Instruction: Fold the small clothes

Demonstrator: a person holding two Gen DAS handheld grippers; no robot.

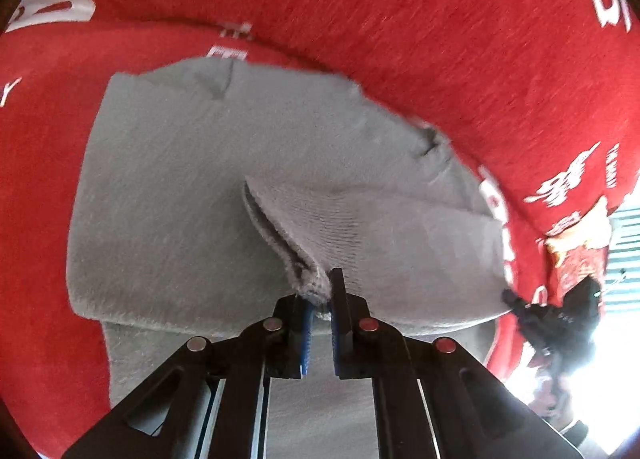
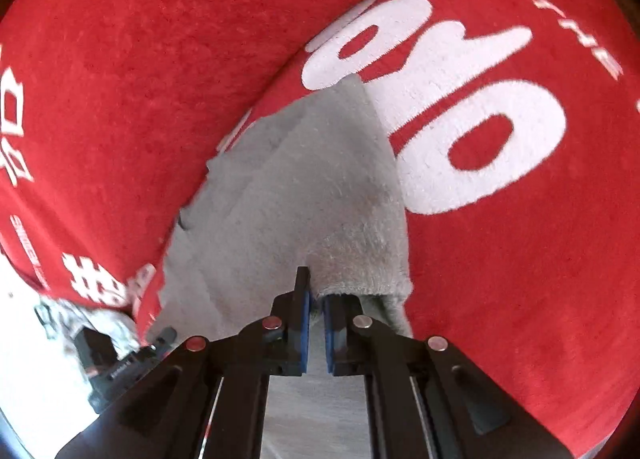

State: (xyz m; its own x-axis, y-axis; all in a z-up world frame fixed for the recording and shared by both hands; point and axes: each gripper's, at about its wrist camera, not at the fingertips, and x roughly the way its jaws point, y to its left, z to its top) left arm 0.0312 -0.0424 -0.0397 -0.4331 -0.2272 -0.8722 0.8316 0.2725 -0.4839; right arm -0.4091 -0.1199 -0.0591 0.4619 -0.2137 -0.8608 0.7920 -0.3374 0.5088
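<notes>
A small grey knit garment [image 1: 192,187] lies on a red cloth with white lettering [image 1: 400,19]. My left gripper [image 1: 320,299] is shut on a pinched edge of the grey garment, lifting a fold of it. In the right wrist view the same grey garment [image 2: 304,187] hangs from my right gripper [image 2: 316,299], which is shut on another edge of it. The right gripper also shows at the right edge of the left wrist view [image 1: 520,307], and the left gripper at the lower left of the right wrist view [image 2: 160,339].
The red cloth with large white letters [image 2: 500,139] covers the surface all around the garment. A bright white area [image 2: 24,323] lies past the cloth's lower left edge. A patterned item [image 1: 576,259] sits at the cloth's right edge.
</notes>
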